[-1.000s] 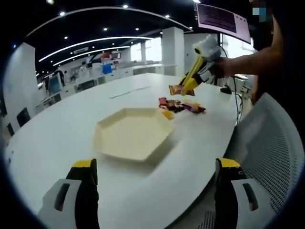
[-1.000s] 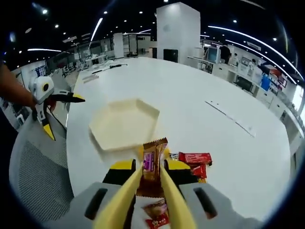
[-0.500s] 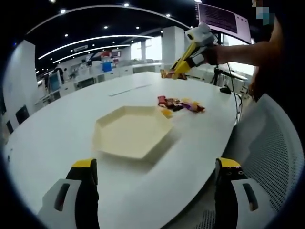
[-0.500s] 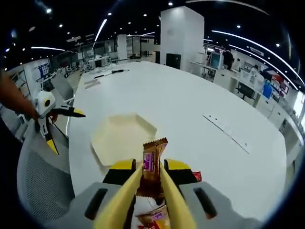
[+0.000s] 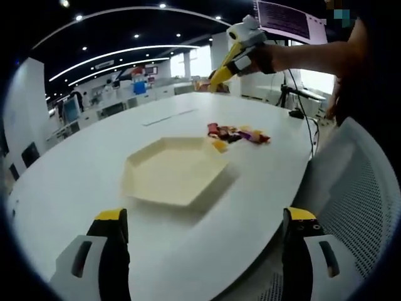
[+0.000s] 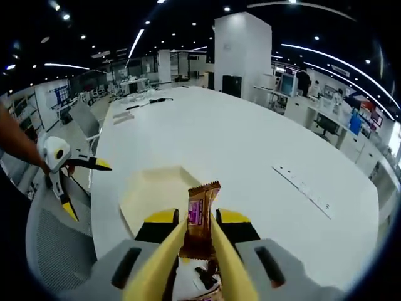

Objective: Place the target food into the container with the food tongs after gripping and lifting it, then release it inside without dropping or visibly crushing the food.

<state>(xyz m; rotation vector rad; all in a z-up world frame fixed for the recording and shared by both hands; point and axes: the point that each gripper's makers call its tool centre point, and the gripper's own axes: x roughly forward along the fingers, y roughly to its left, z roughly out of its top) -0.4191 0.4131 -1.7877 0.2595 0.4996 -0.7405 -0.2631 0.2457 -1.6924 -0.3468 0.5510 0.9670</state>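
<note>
**Wrapped snack held up over the table**

I am looking across the white table at the cream hexagonal tray, ahead of my left gripper, whose fingers are standing spread with nothing between them. My right gripper is clamping yellow tongs, which are pinching the brown wrapped snack upright.
</note>
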